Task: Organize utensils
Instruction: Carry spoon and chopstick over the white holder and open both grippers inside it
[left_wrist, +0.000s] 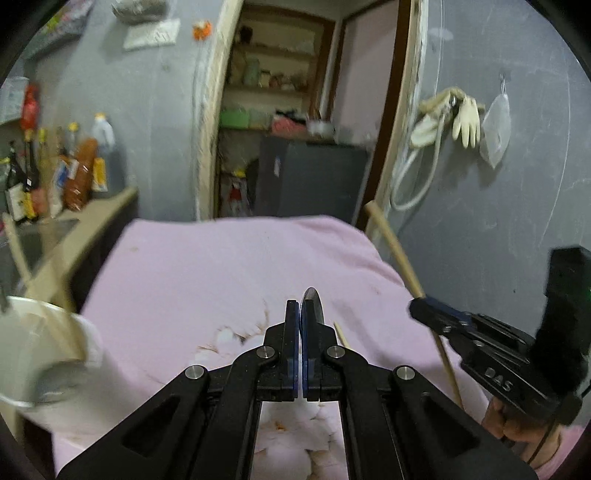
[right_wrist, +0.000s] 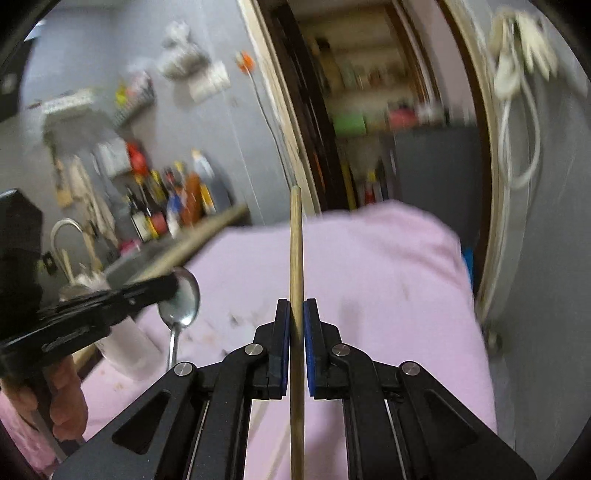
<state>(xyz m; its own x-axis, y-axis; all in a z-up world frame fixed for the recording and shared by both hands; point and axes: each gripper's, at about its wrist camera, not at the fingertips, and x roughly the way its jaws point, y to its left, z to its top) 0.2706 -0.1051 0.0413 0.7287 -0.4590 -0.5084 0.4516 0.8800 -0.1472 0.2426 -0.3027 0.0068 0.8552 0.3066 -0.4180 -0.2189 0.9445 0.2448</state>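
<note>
Both picks done, nothing stowed yet: left tongs (left_wrist: 300, 314) clamped on spoon (right_wrist: 180, 295), right tongs (right_wrist: 296, 314) on chopstick (right_wrist: 296, 236); white cup (left_wrist: 33, 354) near left.

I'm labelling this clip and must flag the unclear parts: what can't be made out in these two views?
- Spoon: in the left wrist view only its bowl tip shows past the left gripper; the pads hide the rest.
- Wooden stick: its lower end runs off the bottom edge of the right wrist view, past the right gripper.
- White container: blurred and cut off at left; its contents are unreadable.
- Bottles: labels blurred.
</note>
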